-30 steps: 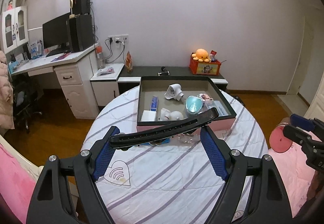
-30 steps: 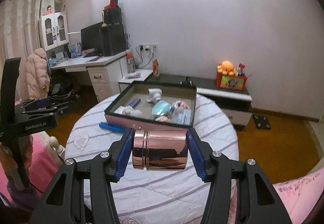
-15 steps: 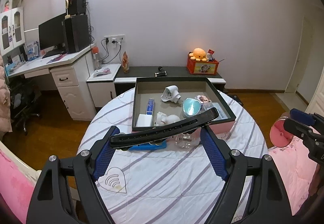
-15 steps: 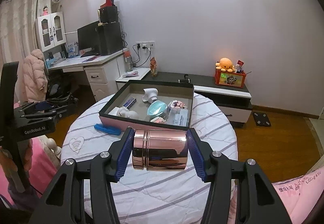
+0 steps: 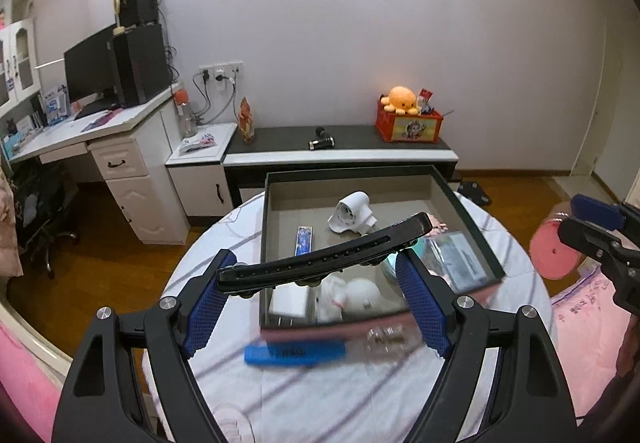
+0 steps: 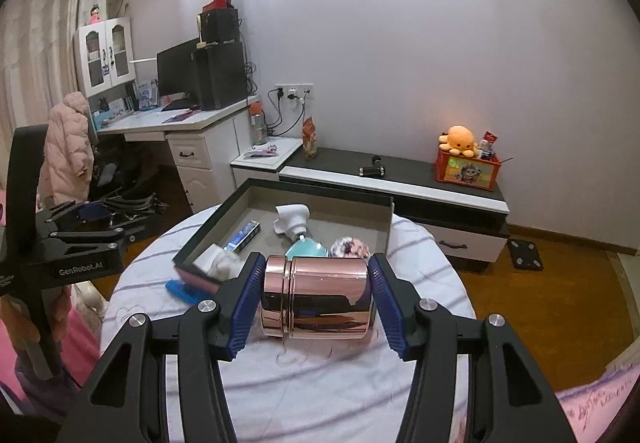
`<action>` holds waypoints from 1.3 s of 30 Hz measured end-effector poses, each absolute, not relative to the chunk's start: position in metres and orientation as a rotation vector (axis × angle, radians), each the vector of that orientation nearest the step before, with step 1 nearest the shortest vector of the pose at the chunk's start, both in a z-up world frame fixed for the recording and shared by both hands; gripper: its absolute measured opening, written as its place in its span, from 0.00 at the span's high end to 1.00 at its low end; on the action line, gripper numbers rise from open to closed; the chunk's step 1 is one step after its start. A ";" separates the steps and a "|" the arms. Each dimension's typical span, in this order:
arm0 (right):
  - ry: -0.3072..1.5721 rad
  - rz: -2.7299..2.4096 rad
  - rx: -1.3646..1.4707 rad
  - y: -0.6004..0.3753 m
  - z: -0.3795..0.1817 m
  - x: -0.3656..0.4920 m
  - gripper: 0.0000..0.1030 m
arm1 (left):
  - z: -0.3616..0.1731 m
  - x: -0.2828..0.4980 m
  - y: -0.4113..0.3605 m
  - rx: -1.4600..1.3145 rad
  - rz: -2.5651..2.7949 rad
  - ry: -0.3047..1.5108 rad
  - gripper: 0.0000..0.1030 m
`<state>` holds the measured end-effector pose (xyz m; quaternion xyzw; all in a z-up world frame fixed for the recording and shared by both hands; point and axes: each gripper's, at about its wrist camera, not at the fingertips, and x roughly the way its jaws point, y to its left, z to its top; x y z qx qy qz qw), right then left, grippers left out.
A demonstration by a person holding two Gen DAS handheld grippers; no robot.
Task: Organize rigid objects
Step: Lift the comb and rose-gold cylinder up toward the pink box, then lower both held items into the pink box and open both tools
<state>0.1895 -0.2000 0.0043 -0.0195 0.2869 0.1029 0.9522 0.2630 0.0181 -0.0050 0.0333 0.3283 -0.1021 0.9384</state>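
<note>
My left gripper (image 5: pixel 318 269) is shut on a long black curved strip with a row of small holes (image 5: pixel 328 257), held end to end between the blue pads, above the near part of an open dark-rimmed box (image 5: pixel 476 231) with pink sides. My right gripper (image 6: pixel 316 269) is shut on a shiny rose-gold cylinder (image 6: pixel 316 299) lying sideways, over the round table's striped cloth (image 6: pixel 320 383) just short of the box (image 6: pixel 208 221). In the box lie a white plug adapter (image 5: pixel 352 213), a blue-and-white tube (image 5: pixel 303 241), a teal item (image 6: pixel 306 249) and a clear packet (image 5: pixel 460 259).
A blue flat item (image 5: pixel 296 355) and a small clear object (image 5: pixel 384 337) lie on the cloth in front of the box. A low cabinet (image 5: pixel 340 155) stands behind the table, a desk (image 5: pixel 100 131) at the left, and pink bedding (image 5: pixel 588 323) at the right.
Both grippers have moved forward toward the table with their loads still held. The box now looks larger and closer in both views; the left gripper's strip now hangs over it.
</note>
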 end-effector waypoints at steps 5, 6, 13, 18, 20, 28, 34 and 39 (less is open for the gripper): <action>0.633 0.231 -0.036 -0.199 -0.013 0.245 0.47 | -0.027 0.319 0.003 0.133 -0.191 0.763 0.20; 0.650 0.236 -0.034 -0.199 -0.020 0.257 0.47 | -0.031 0.326 0.002 0.139 -0.192 0.773 0.20; 0.783 0.269 -0.023 -0.195 -0.075 0.323 0.47 | -0.072 0.372 -0.008 0.180 -0.184 0.894 0.20; 0.812 0.269 -0.021 -0.197 -0.089 0.334 0.47 | -0.087 0.384 -0.009 0.161 -0.173 0.950 0.19; 0.815 0.276 -0.018 -0.198 -0.088 0.333 0.46 | -0.091 0.388 -0.006 0.131 -0.176 0.979 0.17; 0.794 0.231 0.015 -0.209 -0.078 0.334 0.19 | -0.091 0.388 0.008 0.097 -0.129 0.999 0.03; 0.818 0.216 0.022 -0.210 -0.078 0.334 0.19 | -0.090 0.384 0.011 0.107 -0.122 0.999 0.03; 0.802 0.214 0.009 -0.209 -0.070 0.331 0.19 | -0.081 0.376 0.013 0.110 -0.117 0.978 0.03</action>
